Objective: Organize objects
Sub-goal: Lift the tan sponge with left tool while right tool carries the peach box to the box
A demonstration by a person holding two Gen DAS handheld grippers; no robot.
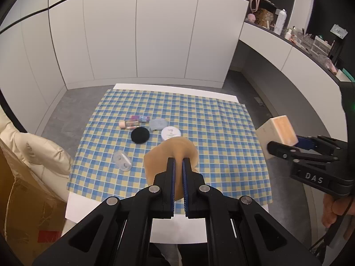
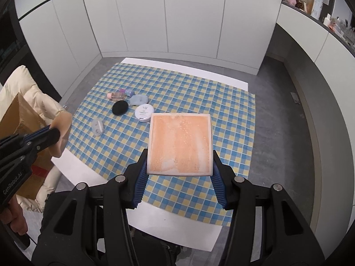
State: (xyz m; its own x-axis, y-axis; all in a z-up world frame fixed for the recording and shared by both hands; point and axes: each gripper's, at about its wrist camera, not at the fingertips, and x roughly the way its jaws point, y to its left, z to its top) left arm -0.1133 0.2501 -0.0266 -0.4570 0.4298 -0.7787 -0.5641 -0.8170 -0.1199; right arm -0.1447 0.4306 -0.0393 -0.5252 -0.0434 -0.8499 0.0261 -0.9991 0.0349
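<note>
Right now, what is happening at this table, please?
A person is tidying small items with two handheld grippers. The left gripper is shut on a tan pad, held above the checked cloth. The right gripper is shut on an orange box, also in the air. A black puff, white jar and bottles lie on the cloth.

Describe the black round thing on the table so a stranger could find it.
On the checkered tablecloth, look at the small cluster of toiletries. The black round pad lies flat between the white round jar and the clear case; it is the only black item there.
</note>
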